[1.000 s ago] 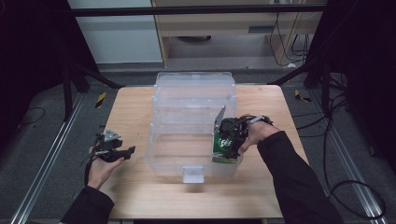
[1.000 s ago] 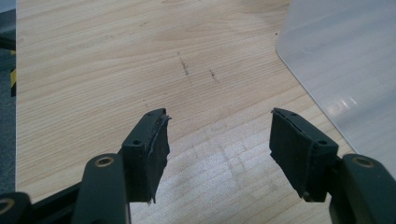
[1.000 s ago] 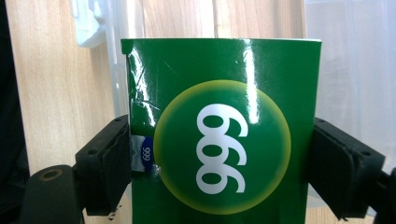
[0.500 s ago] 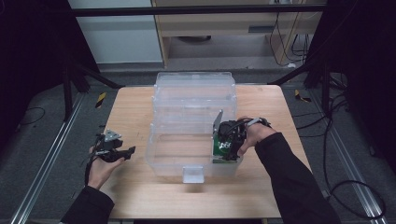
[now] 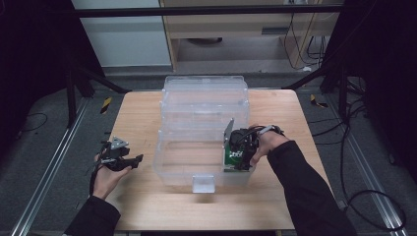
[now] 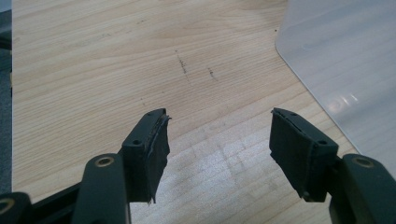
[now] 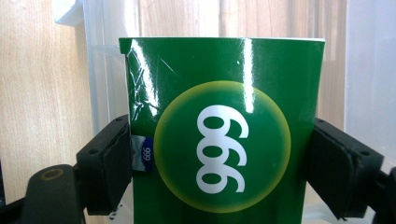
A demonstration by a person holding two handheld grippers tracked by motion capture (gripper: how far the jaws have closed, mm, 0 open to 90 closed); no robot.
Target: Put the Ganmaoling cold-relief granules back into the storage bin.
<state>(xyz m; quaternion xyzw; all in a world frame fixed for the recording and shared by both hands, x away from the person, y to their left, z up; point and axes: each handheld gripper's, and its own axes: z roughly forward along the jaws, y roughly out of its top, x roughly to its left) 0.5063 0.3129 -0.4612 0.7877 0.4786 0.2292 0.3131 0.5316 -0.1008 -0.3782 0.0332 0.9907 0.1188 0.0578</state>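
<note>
A green box point(image 7: 224, 135) printed with a white "999" in a yellow circle sits clamped between the jaws of my right gripper point(image 7: 219, 163). In the high view the same green box point(image 5: 231, 158) is at the front right corner of a clear plastic bin point(image 5: 196, 147), with my right gripper point(image 5: 242, 145) over that corner. My left gripper point(image 5: 134, 160) rests low over the table left of the bin. Its jaws stand wide apart in the left gripper view, left gripper point(image 6: 219, 140), with bare wood between them.
The clear bin stands mid-table on a wooden table point(image 5: 142, 118), its frosted corner point(image 6: 341, 60) showing at the right of the left gripper view. A small latch tab point(image 5: 202, 183) juts from the bin's front. Dark frame posts and cables surround the table.
The right gripper with the green box has shifted very slightly down at the bin's front right corner. The left gripper has stayed put.
</note>
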